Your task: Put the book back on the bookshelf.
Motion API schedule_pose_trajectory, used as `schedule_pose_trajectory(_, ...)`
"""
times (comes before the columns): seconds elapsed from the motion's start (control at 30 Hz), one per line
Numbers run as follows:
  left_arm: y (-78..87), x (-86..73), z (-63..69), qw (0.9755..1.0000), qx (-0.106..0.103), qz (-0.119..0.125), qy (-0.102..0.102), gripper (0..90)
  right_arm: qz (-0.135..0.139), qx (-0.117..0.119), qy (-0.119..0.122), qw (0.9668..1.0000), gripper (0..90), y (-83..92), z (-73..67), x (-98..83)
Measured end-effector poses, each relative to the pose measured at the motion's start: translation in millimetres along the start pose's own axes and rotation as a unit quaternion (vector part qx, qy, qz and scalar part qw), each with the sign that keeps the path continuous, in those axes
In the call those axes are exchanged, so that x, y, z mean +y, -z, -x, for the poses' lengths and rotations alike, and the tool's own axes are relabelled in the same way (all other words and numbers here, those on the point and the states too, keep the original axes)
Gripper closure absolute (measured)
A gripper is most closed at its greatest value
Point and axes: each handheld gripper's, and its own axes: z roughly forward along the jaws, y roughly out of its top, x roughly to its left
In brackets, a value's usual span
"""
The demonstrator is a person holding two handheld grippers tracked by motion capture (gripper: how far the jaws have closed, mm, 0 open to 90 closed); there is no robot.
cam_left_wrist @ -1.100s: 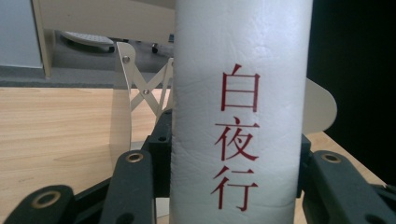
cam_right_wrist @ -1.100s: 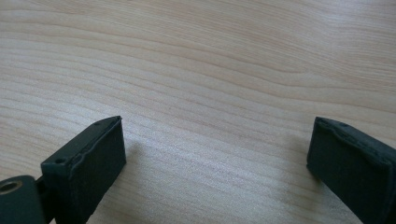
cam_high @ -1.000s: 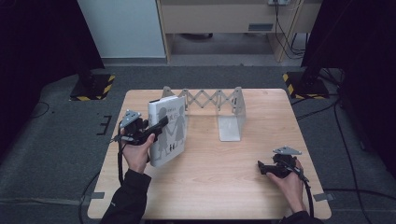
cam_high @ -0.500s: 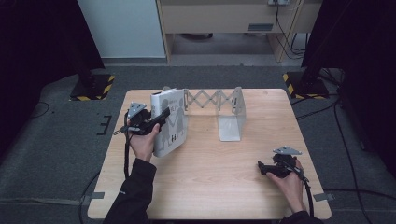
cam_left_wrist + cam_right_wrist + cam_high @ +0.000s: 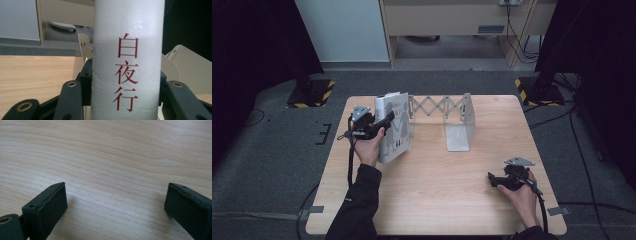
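I see the left gripper (image 5: 384, 121) pinching a white hardcover book with red characters (image 5: 127, 62) upright beside the grey accordion metal book rack (image 5: 447, 112) — right gripper (image 5: 115, 207) jaws spread over the light wooden table (image 5: 452, 195).

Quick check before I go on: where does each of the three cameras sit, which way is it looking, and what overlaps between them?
High view: above the person's side, looking forward and down on the light wooden table; both forearms, the left gripper and right gripper show.
Left gripper view: rides the left gripper, facing the white book with red characters clamped between its black jaws.
Right gripper view: rides the right gripper, facing bare tabletop between its parted jaws.
Shared: the book and the metal accordion book rack appear in the high and left gripper views.
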Motion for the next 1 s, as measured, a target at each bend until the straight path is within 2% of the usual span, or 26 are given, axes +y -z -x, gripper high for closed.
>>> schedule_pose_trajectory(0.13, -6.7, -3.5, 2.8, 0.9999, 0.01, -0.002, -0.009, 52.1, 0.0, 0.0, 0.0, 1.0, 4.7, 0.0, 0.0, 0.0)
schedule_pose_trajectory(0.33, -9.7, -5.1, 2.5, 0.9999, 0.01, -0.001, -0.011, 52.0, 0.0, 0.0, 0.0, 1.0, 4.7, 0.0, 0.0, 0.0)
schedule_pose_trajectory(0.53, -7.0, -9.4, 4.0, 0.9996, 0.005, 0.007, -0.029, 51.8, 0.0, 0.0, 0.0, 1.0, 4.8, 0.0, 0.0, 0.0)
schedule_pose_trajectory(0.67, 1.6, -14.7, 5.0, 0.9988, 0.0, 0.004, -0.05, 51.1, 0.0, 0.0, 0.0, 1.0, 4.8, 0.0, 0.0, 0.0)
schedule_pose_trajectory(0.7, 1.6, -14.7, 5.0, 0.9988, 0.0, 0.004, -0.05, 51.1, 0.0, 0.0, 0.0, 1.0, 4.8, 0.0, 0.0, 0.0)
schedule_pose_trajectory(0.77, 10.4, -19.7, 5.6, 0.9982, -0.007, 0.0, -0.06, 51.0, 0.0, 0.0, 0.0, 1.0, 4.8, 0.0, 0.0, 0.0)
schedule_pose_trajectory(1.0, 29.8, -31.9, 6.3, 0.9977, -0.004, -0.007, -0.067, 51.1, 0.0, 0.0, 0.0, 1.0, 4.7, 0.0, 0.0, 0.0)
